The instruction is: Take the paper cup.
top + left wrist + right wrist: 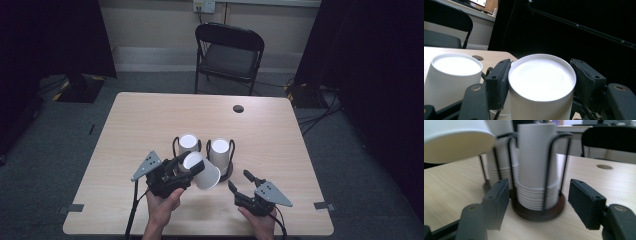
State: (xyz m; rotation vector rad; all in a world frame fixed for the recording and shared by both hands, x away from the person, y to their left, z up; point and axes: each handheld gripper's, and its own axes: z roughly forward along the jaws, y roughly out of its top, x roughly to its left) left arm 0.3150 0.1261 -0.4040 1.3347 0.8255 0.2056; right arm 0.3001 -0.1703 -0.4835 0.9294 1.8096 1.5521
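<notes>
Two stacks of upside-down white paper cups stand in black wire holders mid-table: a left stack [188,144] and a right stack [220,150] on a dark round base [537,213]. My left gripper [190,166] is shut on a single white cup [207,175], held tilted above the table just in front of the stacks. The cup's flat bottom [541,80] sits between the pads [497,82], and the left stack [454,75] is beside it. My right gripper [241,181] is open with nothing between its jaws. It faces the right stack [536,170], and the held cup [454,140] shows at the upper left.
A black folding chair [230,50] stands behind the table's far edge. A round cable hole [238,108] lies at the far right of the wooden tabletop [150,115]. Dark curtains flank both sides, and cables run on the floor at the right.
</notes>
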